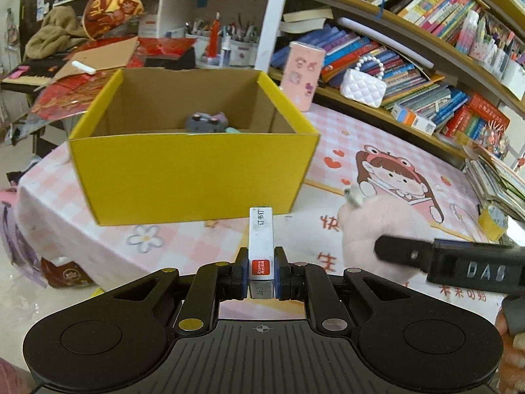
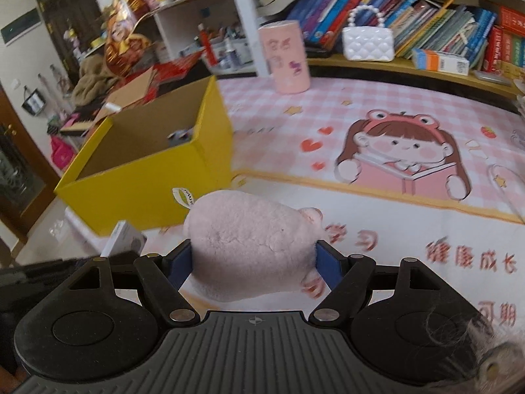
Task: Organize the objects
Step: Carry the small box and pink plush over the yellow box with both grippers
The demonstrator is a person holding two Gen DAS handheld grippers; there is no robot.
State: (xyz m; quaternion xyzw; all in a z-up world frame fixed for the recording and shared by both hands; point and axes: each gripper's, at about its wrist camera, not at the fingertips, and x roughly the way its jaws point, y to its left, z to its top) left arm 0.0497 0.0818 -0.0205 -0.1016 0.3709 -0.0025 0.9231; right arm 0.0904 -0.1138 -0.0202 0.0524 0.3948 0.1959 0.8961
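My left gripper (image 1: 261,271) is shut on a small white staple box (image 1: 261,241) with a red label, held upright above the pink tablecloth just in front of the yellow cardboard box (image 1: 190,174). That open yellow box (image 2: 147,177) holds a grey toy (image 1: 205,121) at its bottom. My right gripper (image 2: 254,261) is shut on a pale pink plush toy (image 2: 249,246), which fills the space between the blue pads. The plush (image 1: 370,229) shows in the left wrist view too, right of the staple box. The staple box (image 2: 123,239) appears at lower left in the right wrist view.
A pink cylinder (image 1: 303,75) and a white quilted handbag (image 1: 362,87) stand behind the box, by shelves packed with books (image 1: 426,75). A roll of yellow tape (image 1: 492,221) lies at the table's right edge. Red papers and cardboard (image 1: 98,59) are heaped at the back left.
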